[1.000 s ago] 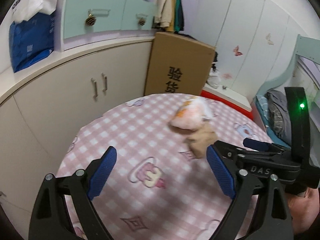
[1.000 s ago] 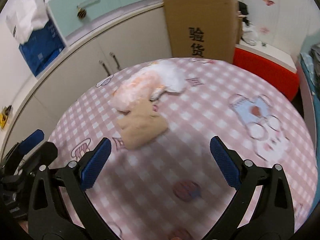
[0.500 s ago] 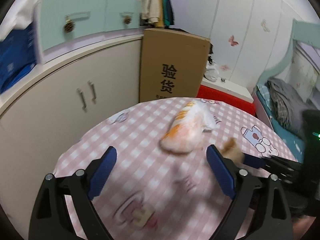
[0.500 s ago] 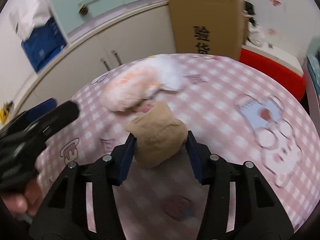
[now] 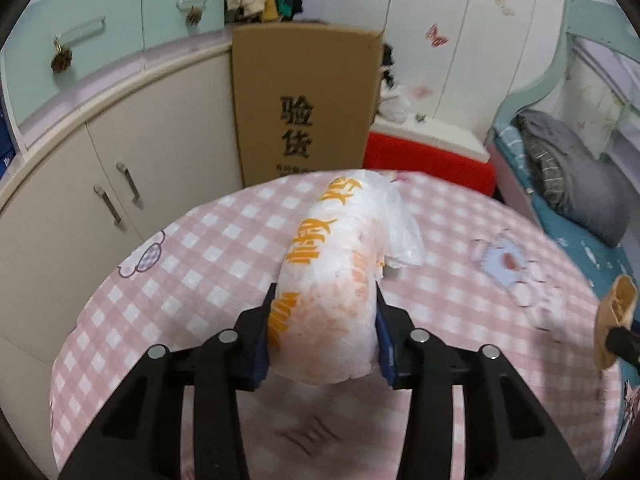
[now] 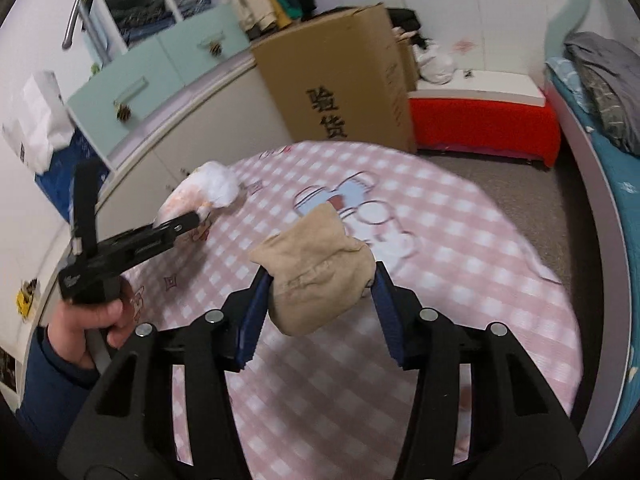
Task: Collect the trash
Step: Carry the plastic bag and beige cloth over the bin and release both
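Both tools grip trash: left tool (image 5: 323, 312) closing on plastic bag (image 5: 340, 264), right tool (image 6: 320, 304) holding paper wad (image 6: 316, 280).

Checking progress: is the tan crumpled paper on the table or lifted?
Lifted: the right gripper holds the tan paper above the tablecloth.

— Where did the plastic bag (image 5: 340, 264) lie?
— On the round table (image 5: 208, 264), between the left gripper's (image 5: 323, 320) closing jaws, which touched its sides.

— And behind the table?
— A cardboard box (image 5: 304, 100) stood against the cabinet (image 5: 80, 184), with a low bench (image 5: 428, 160) to its right and a bed (image 5: 576, 184) farther right.
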The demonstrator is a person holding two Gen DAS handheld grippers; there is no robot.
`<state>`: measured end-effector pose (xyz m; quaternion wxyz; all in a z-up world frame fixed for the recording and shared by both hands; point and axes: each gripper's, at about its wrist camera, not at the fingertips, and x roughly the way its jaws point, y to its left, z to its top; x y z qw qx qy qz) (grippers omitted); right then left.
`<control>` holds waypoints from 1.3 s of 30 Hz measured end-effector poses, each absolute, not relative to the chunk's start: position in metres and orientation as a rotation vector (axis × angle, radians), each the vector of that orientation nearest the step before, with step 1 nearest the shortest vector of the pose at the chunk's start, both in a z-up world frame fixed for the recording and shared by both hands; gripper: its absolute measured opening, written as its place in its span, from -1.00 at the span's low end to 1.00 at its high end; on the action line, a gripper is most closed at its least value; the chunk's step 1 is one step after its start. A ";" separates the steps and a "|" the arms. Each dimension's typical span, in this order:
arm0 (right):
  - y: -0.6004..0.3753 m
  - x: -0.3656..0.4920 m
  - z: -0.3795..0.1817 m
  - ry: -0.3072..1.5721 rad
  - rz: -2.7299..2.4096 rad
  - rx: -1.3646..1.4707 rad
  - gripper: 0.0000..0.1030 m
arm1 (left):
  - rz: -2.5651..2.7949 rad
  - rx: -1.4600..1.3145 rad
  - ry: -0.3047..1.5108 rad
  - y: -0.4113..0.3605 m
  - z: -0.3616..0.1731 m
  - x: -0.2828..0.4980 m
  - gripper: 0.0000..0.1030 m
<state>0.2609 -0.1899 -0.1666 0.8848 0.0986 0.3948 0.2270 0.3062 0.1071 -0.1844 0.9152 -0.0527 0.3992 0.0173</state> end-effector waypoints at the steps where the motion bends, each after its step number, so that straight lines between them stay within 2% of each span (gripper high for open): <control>1: -0.198 0.256 -0.163 0.811 0.471 0.218 -0.03 | 0.027 -0.110 0.810 0.103 -0.180 0.301 -0.20; 12: -0.286 0.193 -0.129 0.690 0.392 0.318 -0.03 | -0.193 -0.119 0.676 -0.005 -0.108 0.219 -0.19; 17: -0.354 0.165 -0.123 0.635 0.301 0.385 -0.03 | -0.304 -0.099 0.669 -0.069 -0.100 0.196 -0.19; 22: -0.429 0.140 -0.132 0.611 0.174 0.468 -0.03 | -0.416 -0.087 0.716 -0.140 -0.111 0.177 -0.20; 29: -0.523 0.114 -0.183 0.664 -0.014 0.599 -0.03 | -0.544 0.013 0.791 -0.236 -0.137 0.159 -0.19; 39: -0.570 0.110 -0.268 0.807 -0.095 0.706 -0.01 | -0.563 0.130 0.938 -0.322 -0.199 0.166 -0.18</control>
